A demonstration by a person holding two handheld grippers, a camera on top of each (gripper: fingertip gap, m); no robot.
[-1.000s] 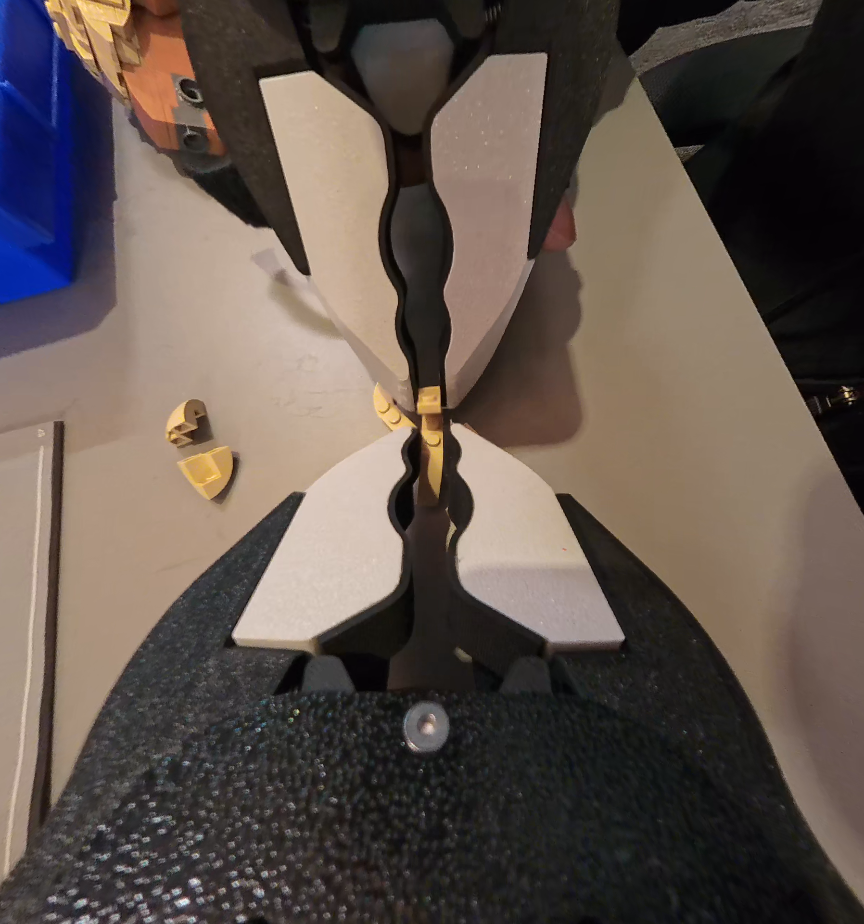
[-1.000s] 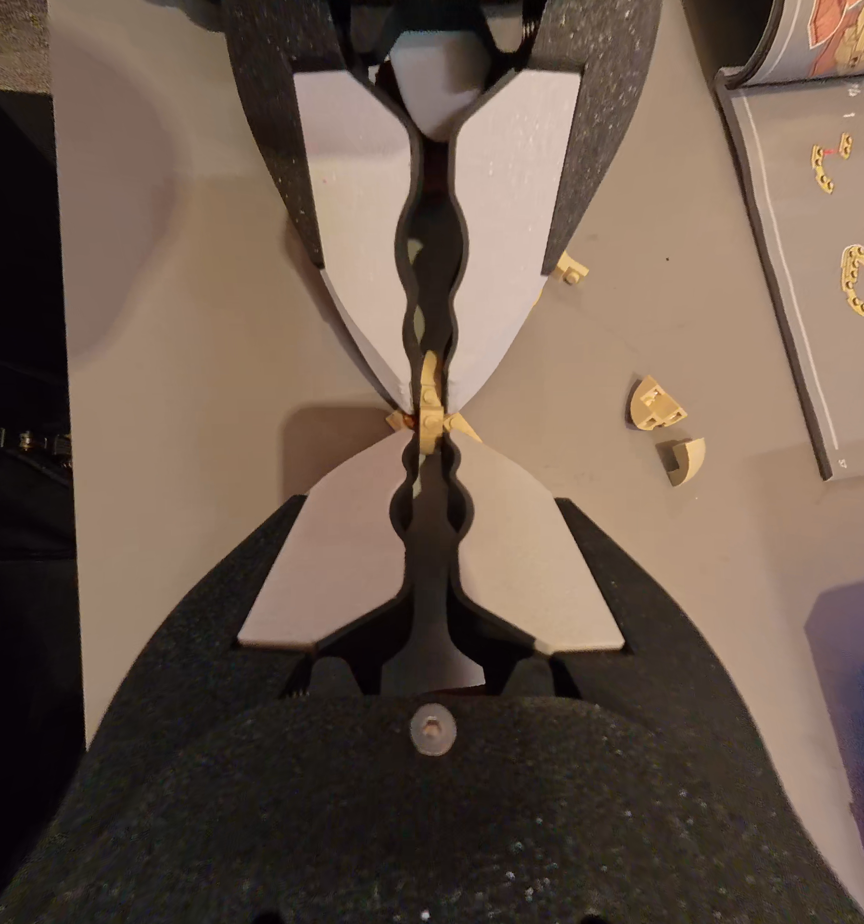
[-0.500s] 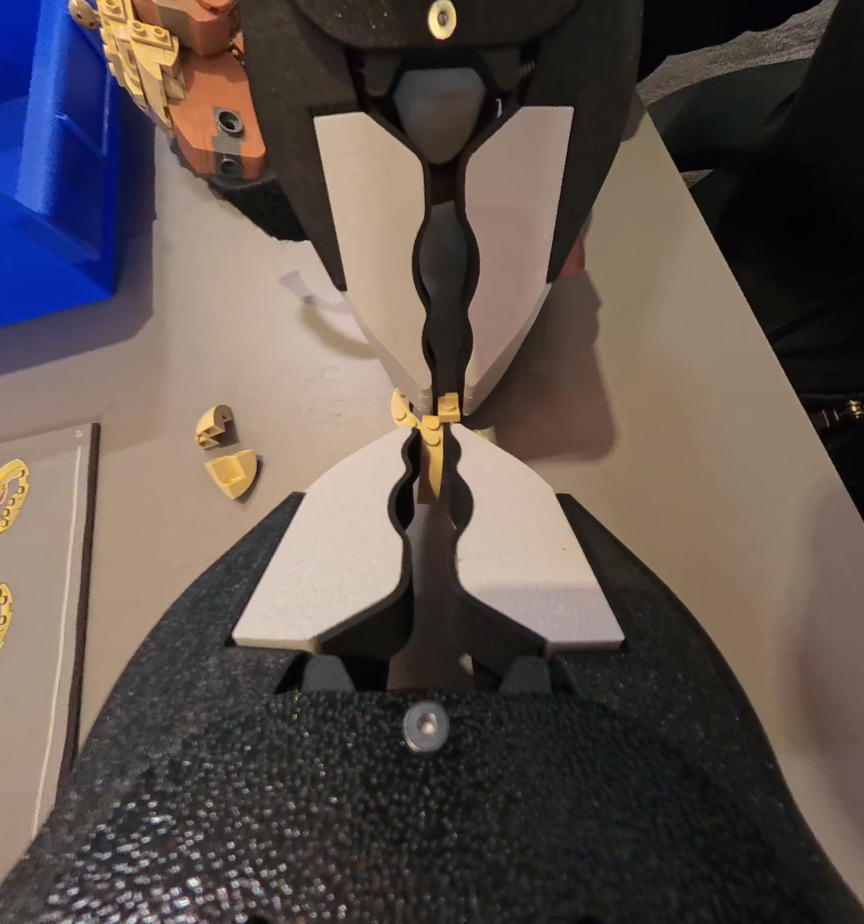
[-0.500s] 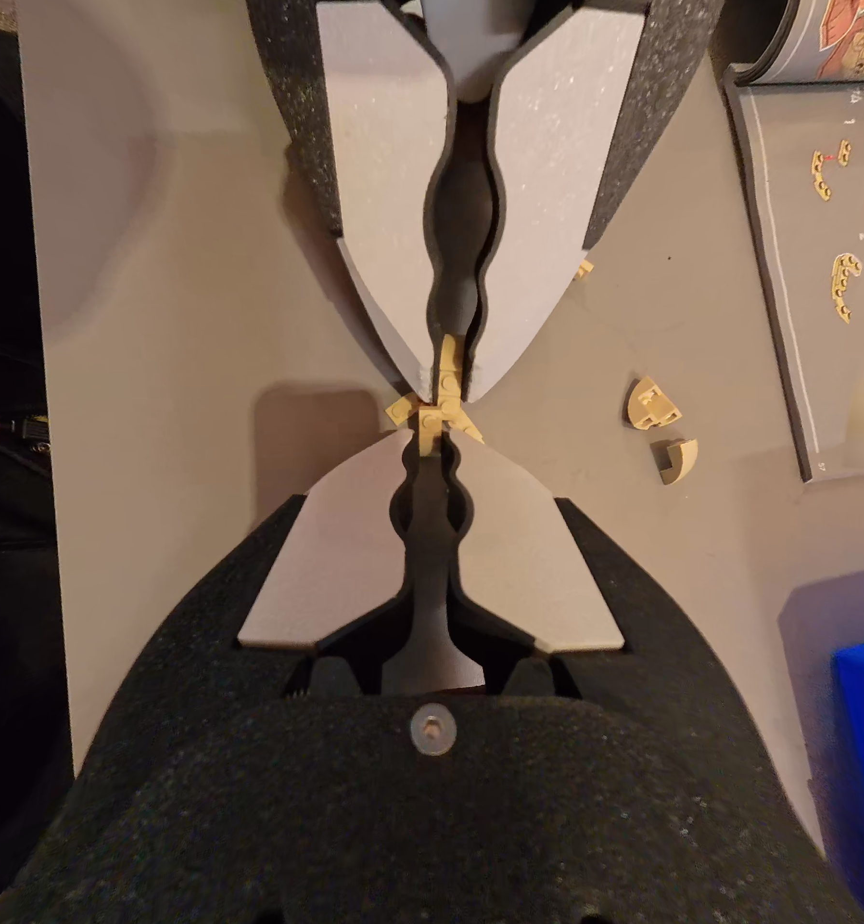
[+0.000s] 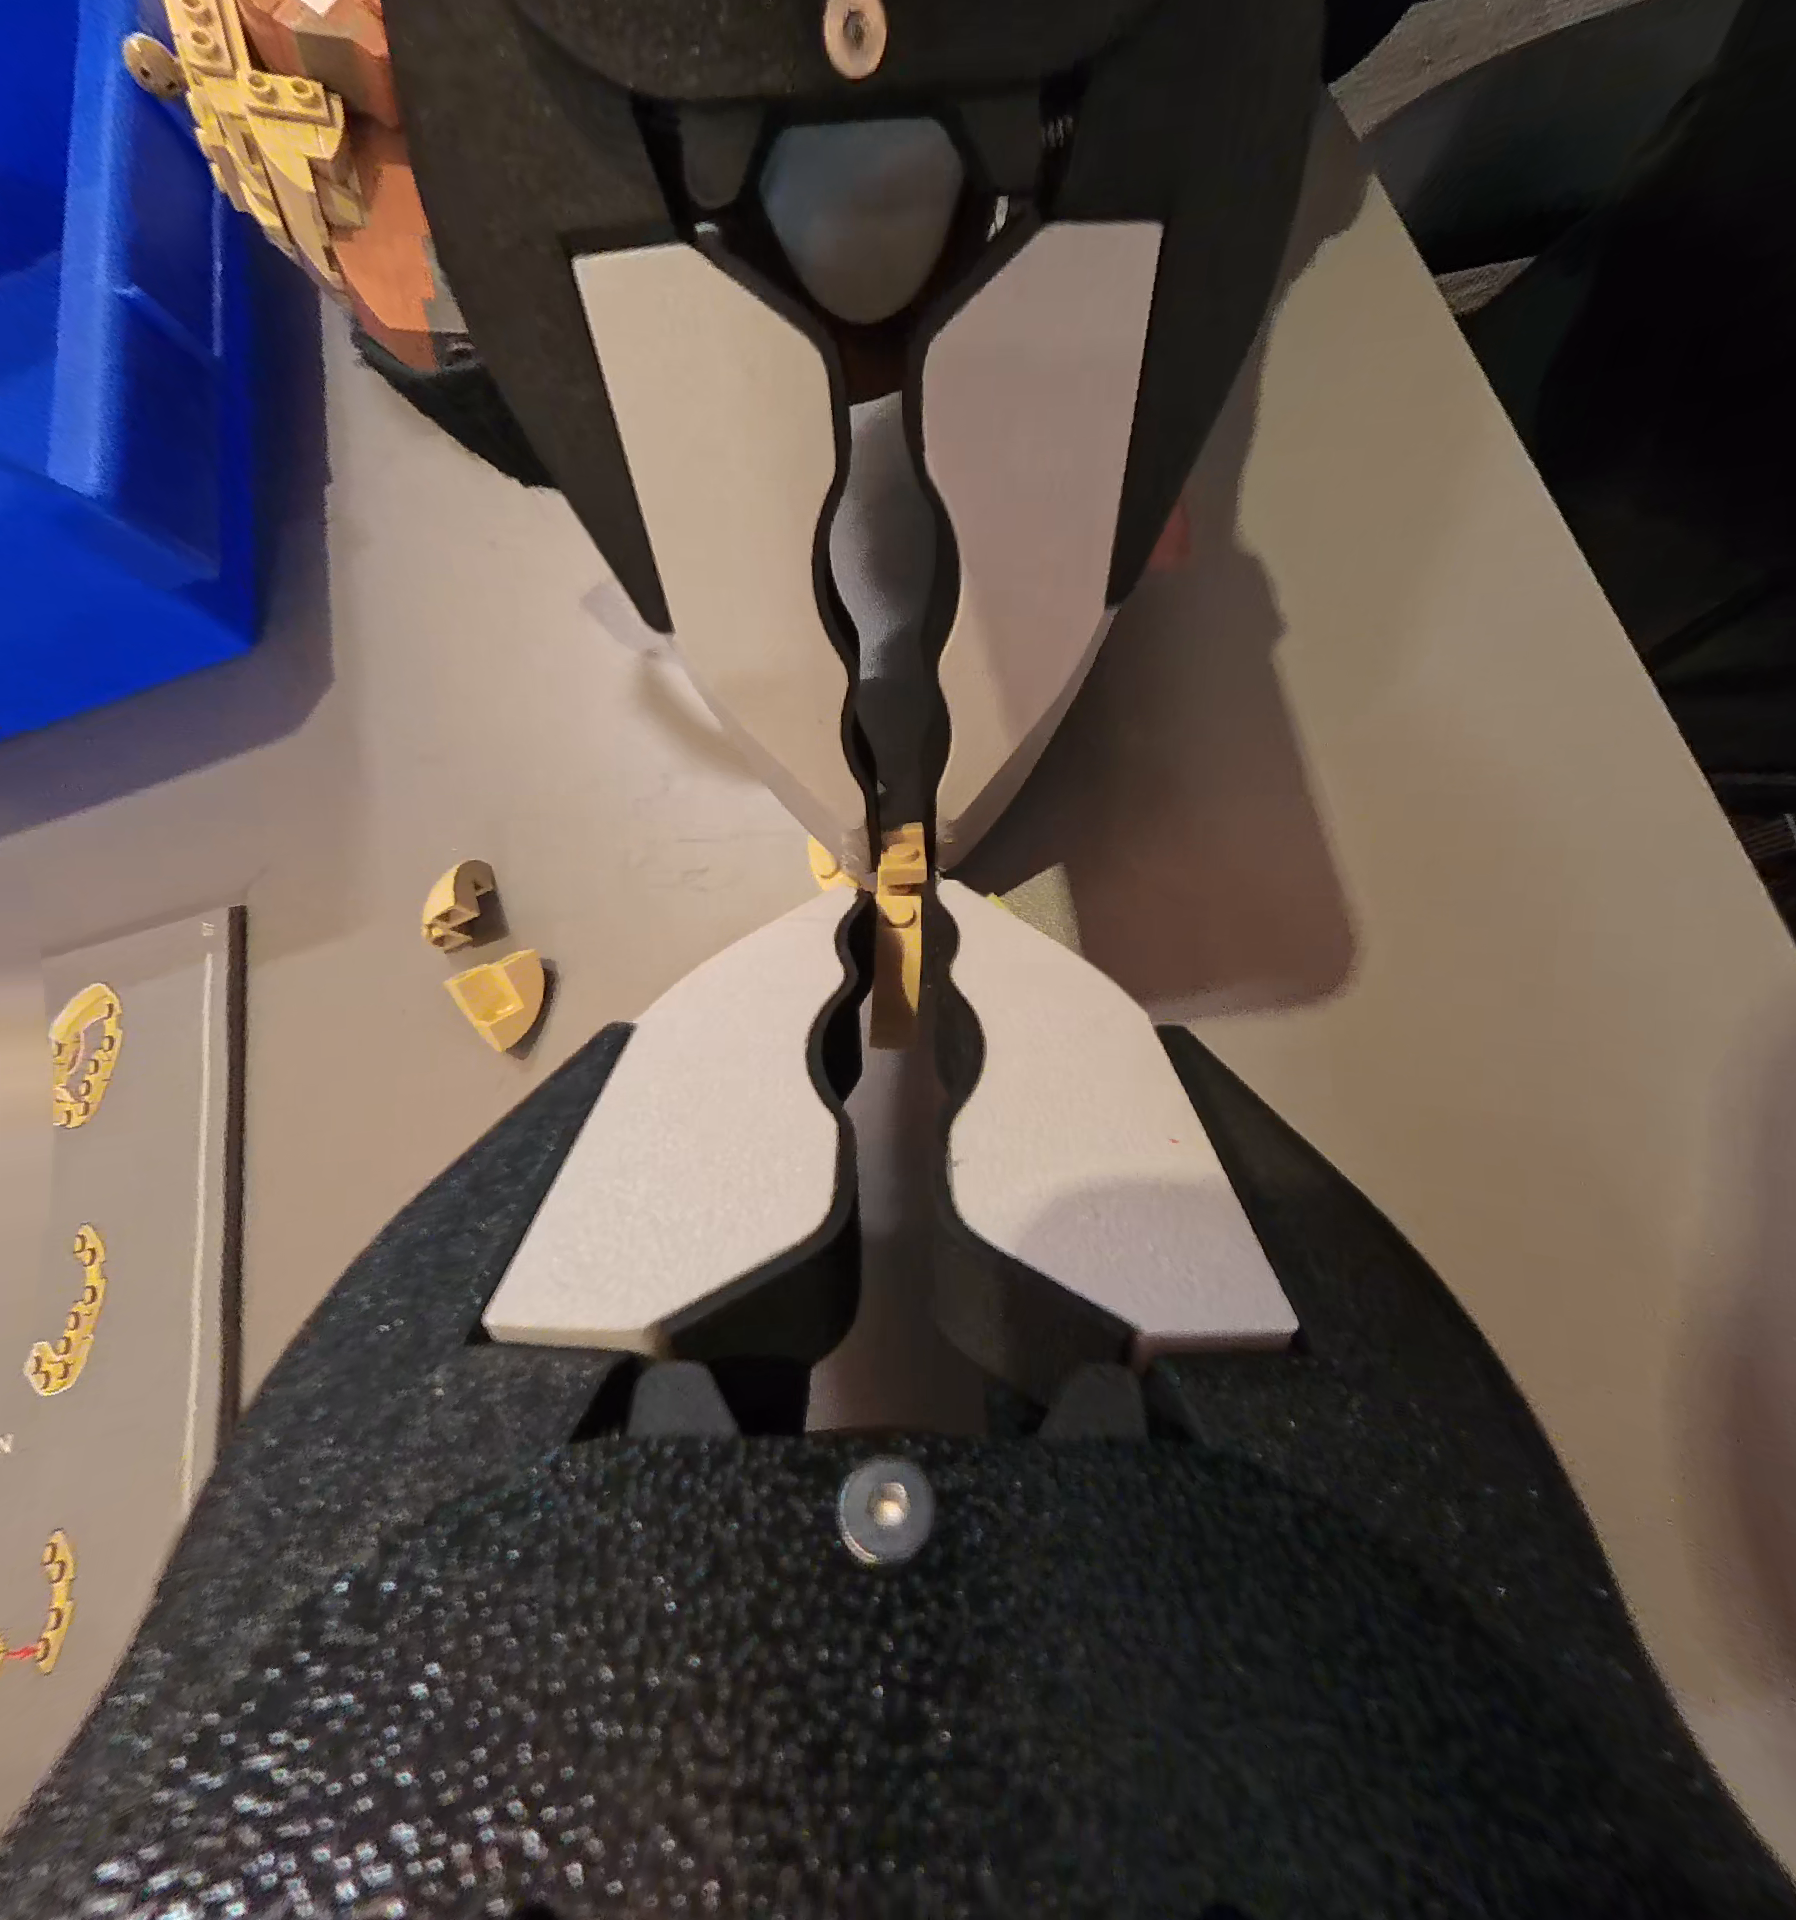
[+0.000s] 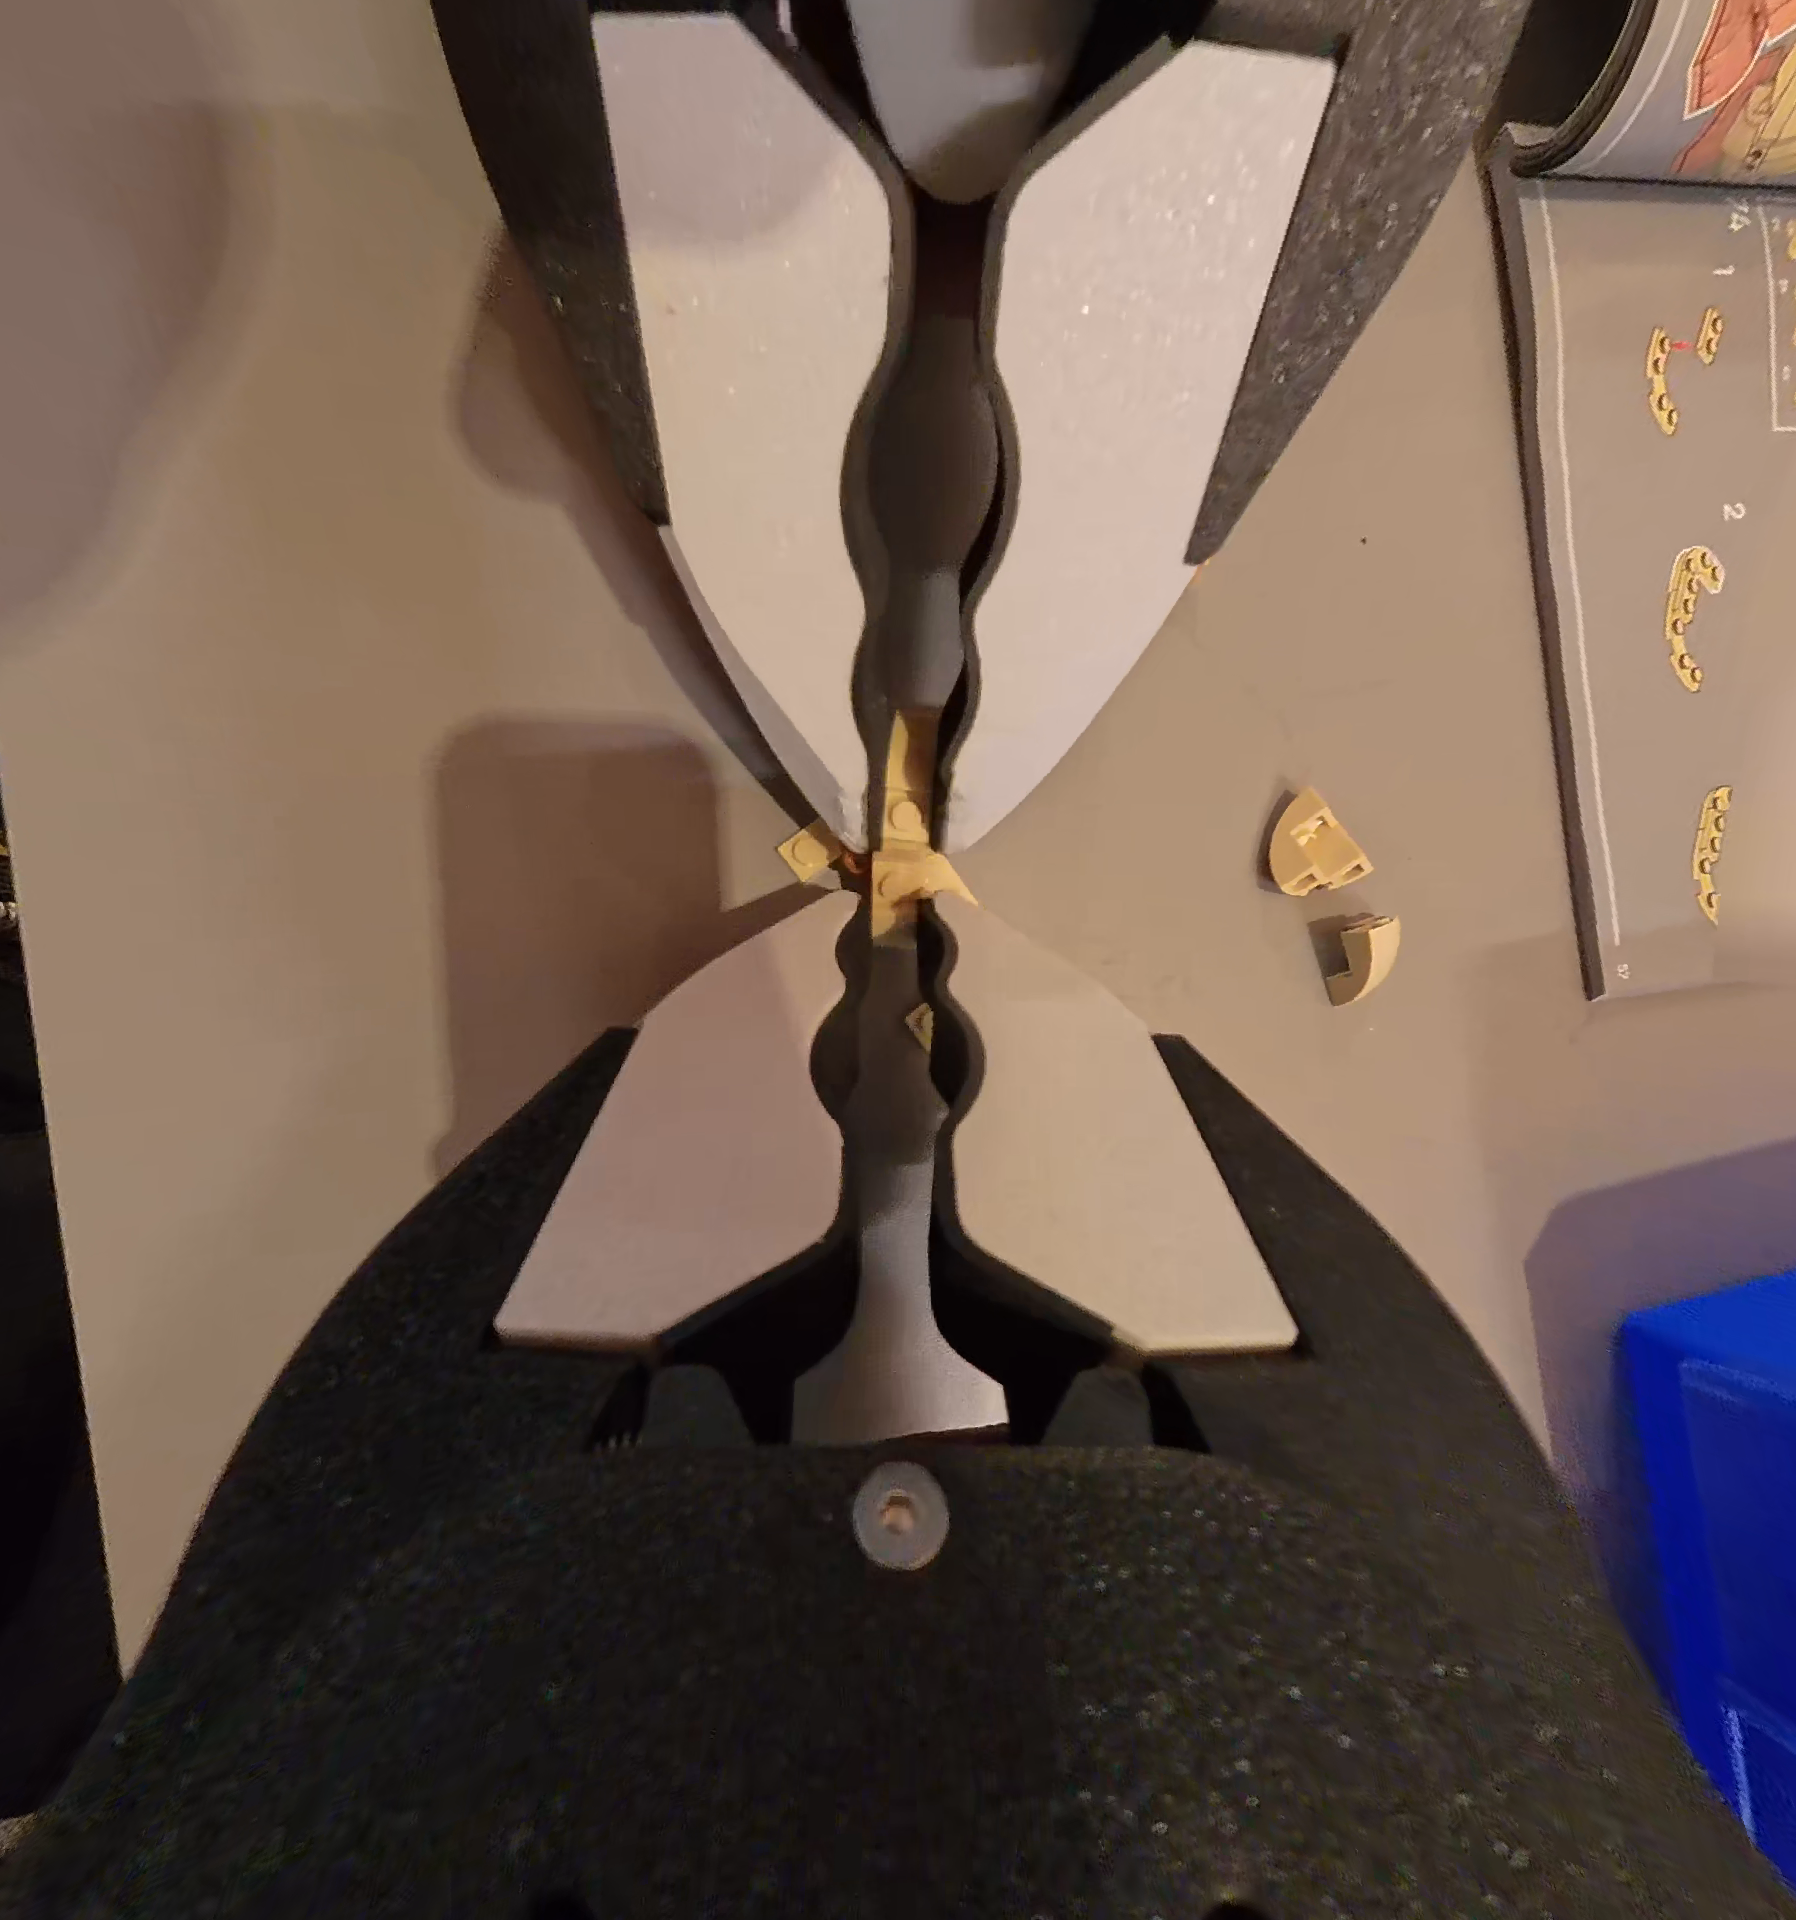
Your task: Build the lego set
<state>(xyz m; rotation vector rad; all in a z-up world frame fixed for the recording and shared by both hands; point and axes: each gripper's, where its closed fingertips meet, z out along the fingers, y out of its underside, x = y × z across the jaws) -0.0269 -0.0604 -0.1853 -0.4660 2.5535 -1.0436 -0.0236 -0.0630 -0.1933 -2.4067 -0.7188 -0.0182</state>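
My two grippers meet tip to tip above the grey table. In the left wrist view my left gripper is shut on a thin tan plate piece held edge-on. The right gripper faces it, shut on a second small tan plate. The two tan pieces touch at the tips. In the right wrist view my right gripper is shut on its tan plate, and the left gripper above is shut on its tan plate.
Two loose tan rounded bricks lie on the table; they also show in the right wrist view. A blue bin, a brown and tan brick model and an instruction booklet lie nearby. The tips of both grippers are at nearly the same place.
Both grippers keep their grip on the tan pieces, tips together. The views have shifted a little; the left gripper looms larger in the right wrist view, and more of the booklet and bin shows.
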